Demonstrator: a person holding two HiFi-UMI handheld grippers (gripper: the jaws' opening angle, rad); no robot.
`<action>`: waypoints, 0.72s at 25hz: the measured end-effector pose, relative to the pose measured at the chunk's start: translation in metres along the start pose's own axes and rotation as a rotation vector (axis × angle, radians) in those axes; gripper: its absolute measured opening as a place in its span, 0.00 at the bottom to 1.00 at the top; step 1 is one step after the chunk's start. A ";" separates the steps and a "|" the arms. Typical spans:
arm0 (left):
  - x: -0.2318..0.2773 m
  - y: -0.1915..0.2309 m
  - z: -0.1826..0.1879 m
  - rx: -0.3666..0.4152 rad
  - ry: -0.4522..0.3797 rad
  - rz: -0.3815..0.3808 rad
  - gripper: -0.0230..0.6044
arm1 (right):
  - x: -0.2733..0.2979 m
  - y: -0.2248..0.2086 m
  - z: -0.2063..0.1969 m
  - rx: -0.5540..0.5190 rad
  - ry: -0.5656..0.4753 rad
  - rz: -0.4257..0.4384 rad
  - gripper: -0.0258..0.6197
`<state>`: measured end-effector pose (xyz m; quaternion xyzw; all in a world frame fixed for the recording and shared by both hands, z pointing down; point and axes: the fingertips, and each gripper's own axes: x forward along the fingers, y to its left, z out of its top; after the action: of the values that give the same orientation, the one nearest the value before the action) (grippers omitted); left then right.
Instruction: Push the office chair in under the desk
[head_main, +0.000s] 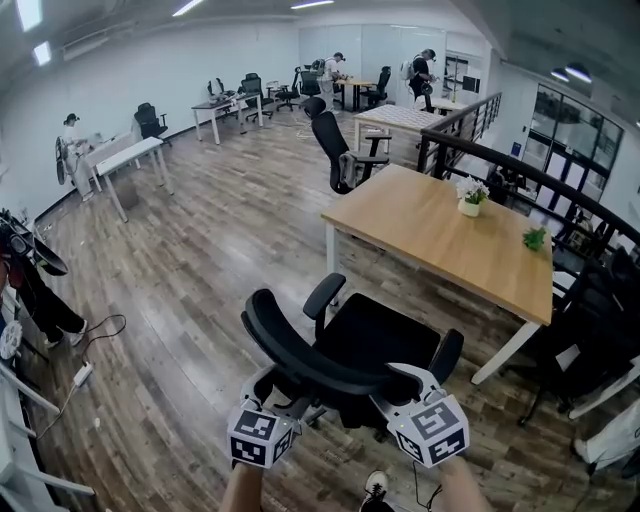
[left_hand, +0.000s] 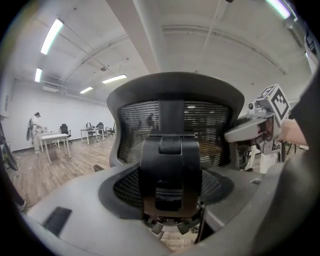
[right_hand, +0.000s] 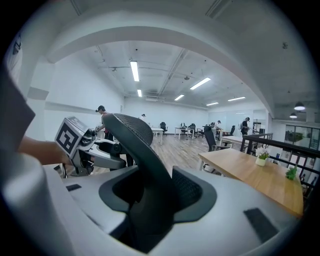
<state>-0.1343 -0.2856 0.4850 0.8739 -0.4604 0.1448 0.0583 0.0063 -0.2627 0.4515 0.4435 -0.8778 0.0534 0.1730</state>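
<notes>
A black mesh office chair (head_main: 372, 338) stands just off the near left corner of the wooden desk (head_main: 440, 235), its seat facing the desk. My left gripper (head_main: 283, 403) is behind the backrest (head_main: 300, 355). The chair's back spine (left_hand: 170, 165) stands between its jaws, with gaps on both sides. My right gripper (head_main: 400, 385) is at the backrest's right edge. That edge (right_hand: 145, 165) runs down between its jaws, which stand wide apart. Each gripper shows in the other's view: the right gripper (left_hand: 260, 122) and the left gripper (right_hand: 82, 145).
Two small potted plants (head_main: 470, 196) (head_main: 535, 238) sit on the desk. Another black chair (head_main: 340, 150) stands at the desk's far end. A dark railing (head_main: 530, 170) runs behind it. White desks (head_main: 130, 158) stand at the left wall, and a power strip (head_main: 82, 375) lies on the floor.
</notes>
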 end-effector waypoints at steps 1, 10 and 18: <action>0.006 -0.002 0.002 0.004 0.002 0.000 0.56 | 0.001 -0.007 0.000 0.007 -0.002 -0.003 0.36; 0.061 -0.016 0.020 0.005 -0.010 0.005 0.56 | 0.006 -0.065 -0.001 0.022 0.014 0.008 0.36; 0.112 -0.030 0.037 -0.003 0.001 0.031 0.56 | 0.013 -0.124 -0.002 0.020 -0.001 0.028 0.37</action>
<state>-0.0429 -0.3656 0.4851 0.8664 -0.4743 0.1454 0.0574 0.0986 -0.3462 0.4504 0.4328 -0.8835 0.0643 0.1675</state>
